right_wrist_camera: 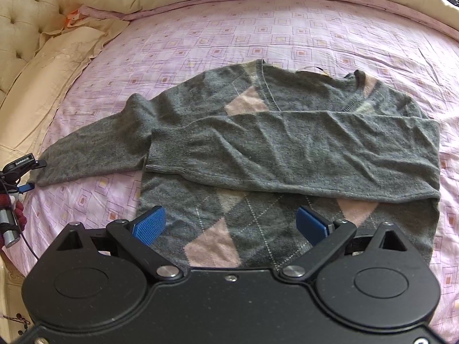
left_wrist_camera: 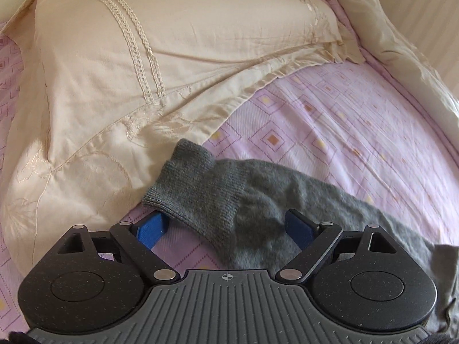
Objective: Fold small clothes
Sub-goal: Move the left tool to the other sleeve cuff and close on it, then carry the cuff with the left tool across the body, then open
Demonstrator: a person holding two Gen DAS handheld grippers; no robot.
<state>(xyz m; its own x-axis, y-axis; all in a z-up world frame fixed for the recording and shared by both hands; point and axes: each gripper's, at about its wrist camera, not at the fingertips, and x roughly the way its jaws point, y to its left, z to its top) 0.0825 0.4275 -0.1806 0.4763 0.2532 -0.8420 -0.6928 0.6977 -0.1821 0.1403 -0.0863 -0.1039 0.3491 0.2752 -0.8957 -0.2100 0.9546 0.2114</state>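
Note:
A grey sweater (right_wrist_camera: 287, 149) with pink argyle diamonds lies flat on the lilac bed sheet (right_wrist_camera: 287, 28). One sleeve (right_wrist_camera: 301, 154) is folded across the chest. The other sleeve (right_wrist_camera: 94, 152) stretches out to the left. Its ribbed cuff (left_wrist_camera: 198, 189) lies between the blue pads of my left gripper (left_wrist_camera: 225, 223), which is open; the cuff's edge drapes over the left pad (left_wrist_camera: 150, 228). In the right wrist view the left gripper (right_wrist_camera: 36, 175) shows at the far left by the cuff end. My right gripper (right_wrist_camera: 229, 225) hovers open over the sweater's lower body, holding nothing.
A cream pillow (left_wrist_camera: 143, 71) with lace trim lies just beyond the cuff. A tufted cream headboard (right_wrist_camera: 25, 14) and a cream bolster (left_wrist_camera: 401, 43) border the bed. A red-sleeved hand (right_wrist_camera: 17, 209) holds the left gripper's handle.

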